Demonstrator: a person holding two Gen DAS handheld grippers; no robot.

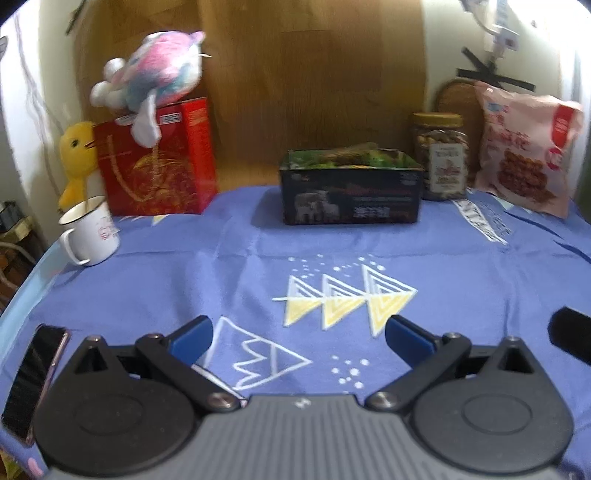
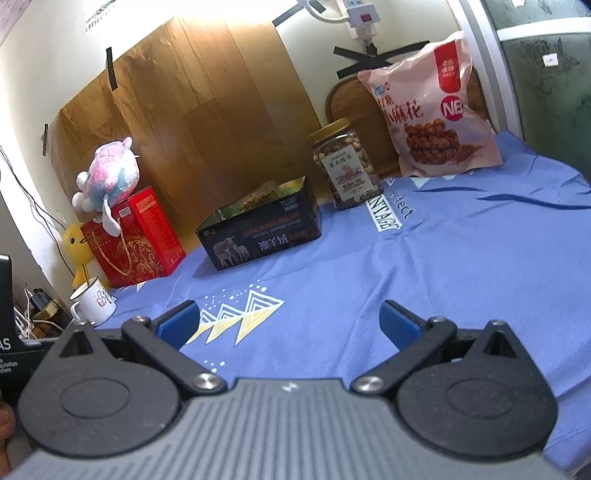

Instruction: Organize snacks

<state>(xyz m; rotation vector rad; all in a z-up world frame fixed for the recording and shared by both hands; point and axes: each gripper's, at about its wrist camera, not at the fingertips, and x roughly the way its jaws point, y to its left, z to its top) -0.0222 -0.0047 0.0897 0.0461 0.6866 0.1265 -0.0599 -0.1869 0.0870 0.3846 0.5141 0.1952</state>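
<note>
The left gripper (image 1: 298,338) has its blue-padded fingers spread wide with nothing between them, low over a blue tablecloth (image 1: 184,273) printed with white and yellow triangles. Just outside its left finger a dark phone (image 1: 35,376) lies flat at the cloth's edge. The right gripper (image 2: 288,325) is likewise spread apart and empty, above the same cloth.

Farther ahead, left of the left fingers, a white enamel mug (image 1: 92,230) stands upright. Straight ahead, well beyond the fingertips, sits an open-topped dark box (image 1: 351,188) with packets inside. Left of it stands a red gift box (image 1: 159,158) with a pink-and-blue plush toy (image 1: 151,77) on top and a yellow plush (image 1: 75,158) behind its far corner.

Right of the dark box, just beside it, is a clear jar of nuts (image 2: 347,166) with a gold lid, and further right a pink bag of twisted snacks (image 2: 432,110) leans upright against a woven board. A wood-grain sheet (image 2: 192,110) is taped to the pale wall behind, with a power strip (image 2: 360,18) above the bag.
</note>
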